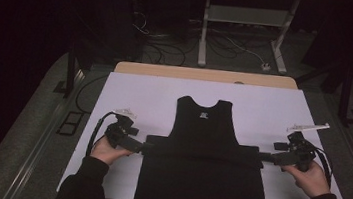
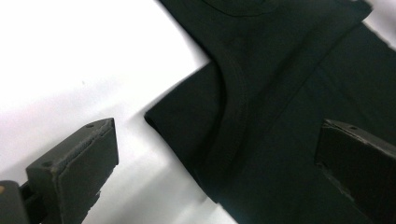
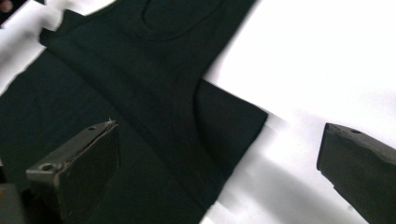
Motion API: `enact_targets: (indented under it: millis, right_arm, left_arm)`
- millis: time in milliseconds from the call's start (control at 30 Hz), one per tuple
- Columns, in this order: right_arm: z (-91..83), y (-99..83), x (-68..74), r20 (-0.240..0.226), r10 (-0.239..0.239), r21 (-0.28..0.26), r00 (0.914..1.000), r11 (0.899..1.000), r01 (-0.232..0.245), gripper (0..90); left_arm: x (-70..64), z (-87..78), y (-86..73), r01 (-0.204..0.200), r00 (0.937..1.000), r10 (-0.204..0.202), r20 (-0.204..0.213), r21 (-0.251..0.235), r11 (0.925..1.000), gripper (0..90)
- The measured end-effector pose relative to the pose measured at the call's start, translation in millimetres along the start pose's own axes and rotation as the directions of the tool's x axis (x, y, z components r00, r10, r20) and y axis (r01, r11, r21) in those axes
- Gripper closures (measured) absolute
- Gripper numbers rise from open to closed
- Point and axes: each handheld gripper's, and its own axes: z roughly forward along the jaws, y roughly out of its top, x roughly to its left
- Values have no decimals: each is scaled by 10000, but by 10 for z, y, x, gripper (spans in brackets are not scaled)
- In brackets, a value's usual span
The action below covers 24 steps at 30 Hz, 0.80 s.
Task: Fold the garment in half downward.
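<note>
A black sleeveless top lies flat on the white table cover, neck toward the far side, its wide lower part reaching the near edge. My left gripper is at the cloth's left corner and my right gripper at its right corner. In the left gripper view the left gripper is open, jaws wide apart, with a corner of the top lying between them. In the right gripper view the right gripper is also open, straddling the opposite corner of the top.
The wooden table edge shows behind the white cover. On the floor beyond stand a white metal frame and loose cables. Bare white cover lies to both sides of the top and behind it.
</note>
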Motion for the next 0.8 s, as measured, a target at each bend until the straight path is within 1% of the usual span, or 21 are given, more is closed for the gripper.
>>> enact_targets:
  millis: [100,233,333,467,533,600,667,767,800]
  right_arm:
    - [-18,28,10,16,-94,-105,10000,9999,94,0]
    - [-39,77,31,41,-211,-131,9998,9997,211,0]
    - [-52,122,46,204,-356,-150,9992,9992,359,0]
    - [-73,187,51,263,-440,-262,9987,9987,447,0]
    - [-78,221,56,274,-509,-326,9983,9981,518,0]
    - [-89,248,61,296,-489,-264,9984,9984,497,0]
    - [-97,276,63,309,-540,-340,9981,9979,551,0]
    - [-118,314,73,362,-650,-456,9972,9967,666,0]
    - [-126,326,77,329,-684,-486,9971,9964,700,0]
  left_arm:
    - [-35,-7,45,-222,9997,221,-52,-56,9997,0]
    - [-54,-21,115,-316,9995,316,-35,-190,9993,0]
    - [-53,-38,164,-467,9989,466,-74,-222,9987,0]
    - [-36,-68,215,-447,9990,445,-57,-404,9982,0]
    - [-34,-71,236,-415,9991,412,-83,-394,9984,0]
    - [-34,-74,261,-510,9987,507,-93,-348,9981,0]
    - [-42,-78,289,-504,9987,501,-100,-364,9981,0]
    - [-45,-87,334,-652,9978,648,-118,-315,9974,0]
    - [-50,-87,351,-618,9980,614,-124,-338,9975,0]
